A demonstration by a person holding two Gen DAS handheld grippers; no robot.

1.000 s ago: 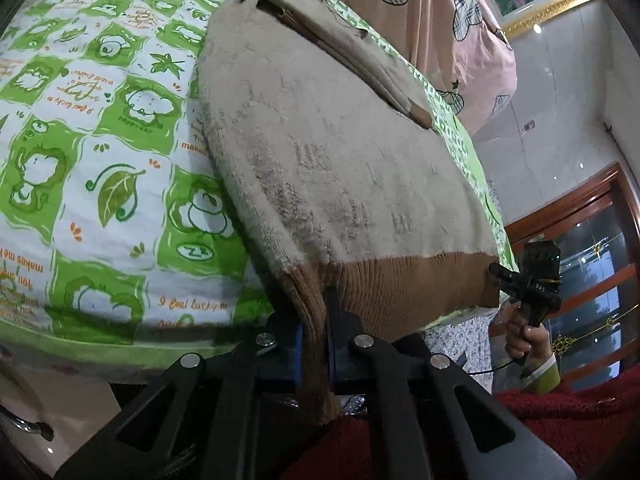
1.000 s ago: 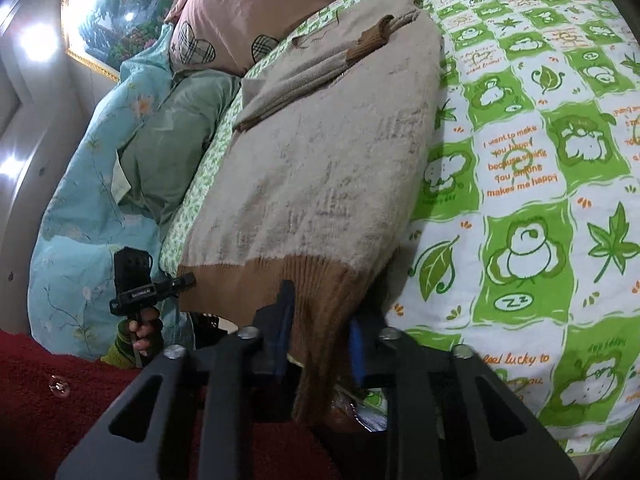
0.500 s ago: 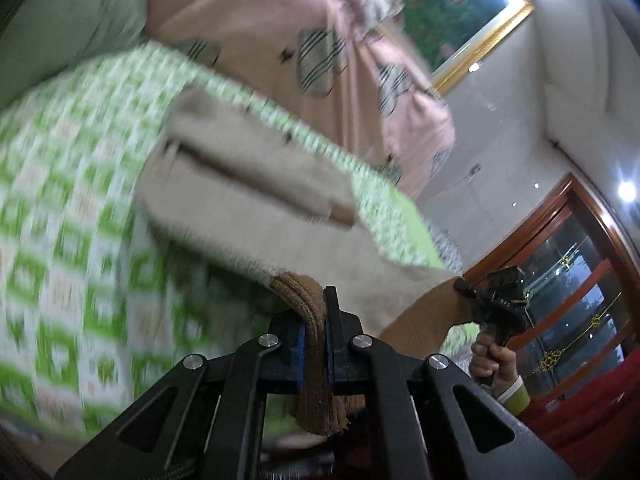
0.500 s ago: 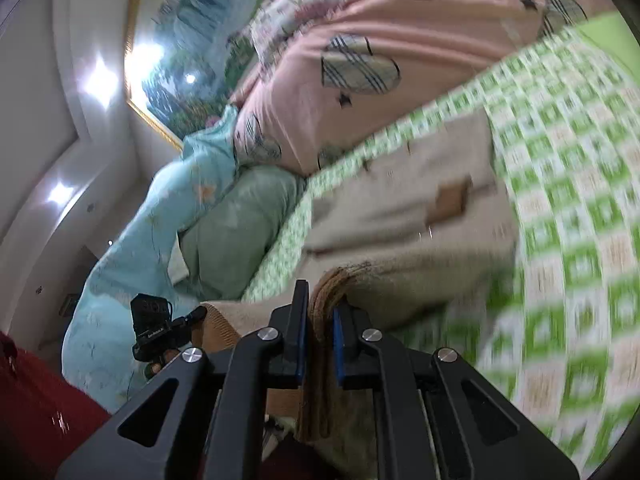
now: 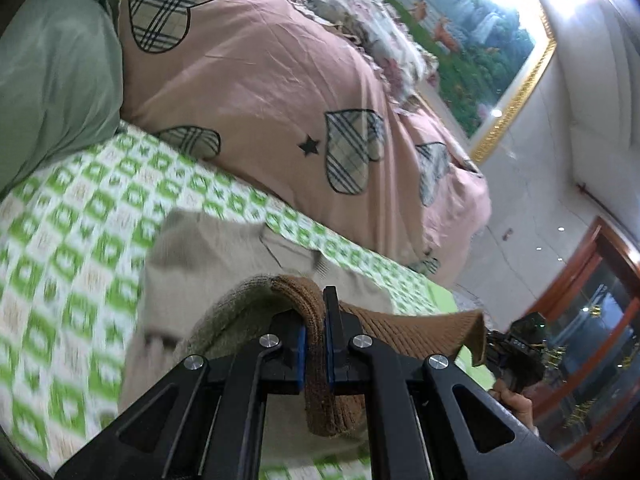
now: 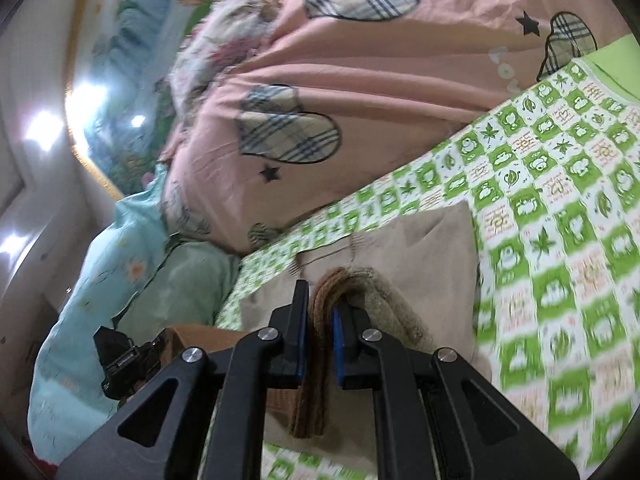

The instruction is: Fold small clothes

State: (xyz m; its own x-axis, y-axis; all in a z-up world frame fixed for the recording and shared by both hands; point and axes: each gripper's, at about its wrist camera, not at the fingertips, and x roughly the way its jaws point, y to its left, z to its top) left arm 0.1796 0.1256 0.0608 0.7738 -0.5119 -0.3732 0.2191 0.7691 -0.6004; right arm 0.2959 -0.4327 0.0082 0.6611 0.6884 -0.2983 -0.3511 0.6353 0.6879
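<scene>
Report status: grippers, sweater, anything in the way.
Left hand-held gripper and right hand-held gripper both shut on sweater hem. Hem lifted above the sweater's body on the bed. Pink quilt beyond, clear.

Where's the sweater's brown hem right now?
Brown hem is lifted above the green checked sheet, pinched in the left gripper and the right gripper.

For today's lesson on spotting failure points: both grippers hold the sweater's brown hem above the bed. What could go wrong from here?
1. The left gripper and right gripper each pinch only the hem of the sweater; either corner may slip out.
2. The folded-in sleeve might shift, spoiling the fold.
</scene>
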